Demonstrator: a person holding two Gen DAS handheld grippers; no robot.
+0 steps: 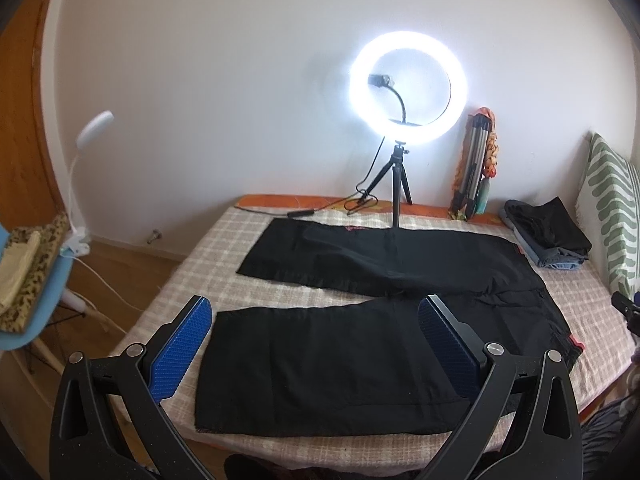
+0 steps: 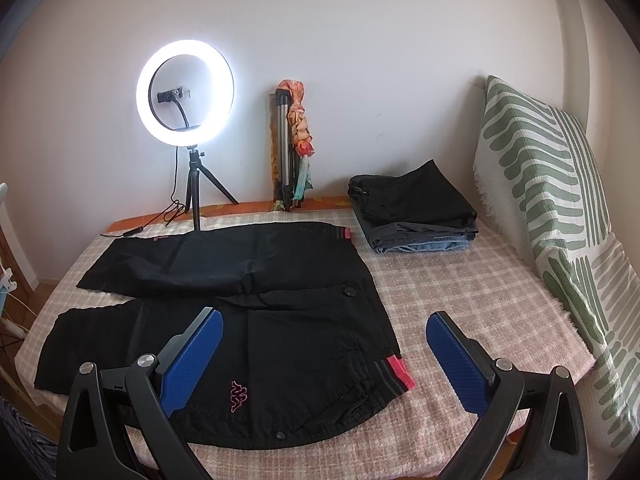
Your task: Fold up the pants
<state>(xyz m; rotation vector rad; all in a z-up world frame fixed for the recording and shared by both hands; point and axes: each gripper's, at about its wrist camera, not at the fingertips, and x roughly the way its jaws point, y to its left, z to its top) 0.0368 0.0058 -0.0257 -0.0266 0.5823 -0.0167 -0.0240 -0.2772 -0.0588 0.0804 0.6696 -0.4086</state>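
Black pants (image 1: 360, 332) lie flat and spread on the checked bed cover (image 1: 224, 256), legs apart in a V, waist to the right. In the right wrist view the pants (image 2: 280, 320) show a pink logo and a red waistband tab (image 2: 400, 372). My left gripper (image 1: 316, 344) is open, held above the near leg close to its hem. My right gripper (image 2: 324, 360) is open, held above the waist end near the front edge. Neither touches the cloth.
A lit ring light on a tripod (image 1: 408, 88) stands at the bed's far edge with its cable. A folded tripod (image 2: 286, 148) leans on the wall. A stack of folded clothes (image 2: 416, 212) and a green striped pillow (image 2: 560, 216) lie right. A blue chair (image 1: 36, 272) stands left.
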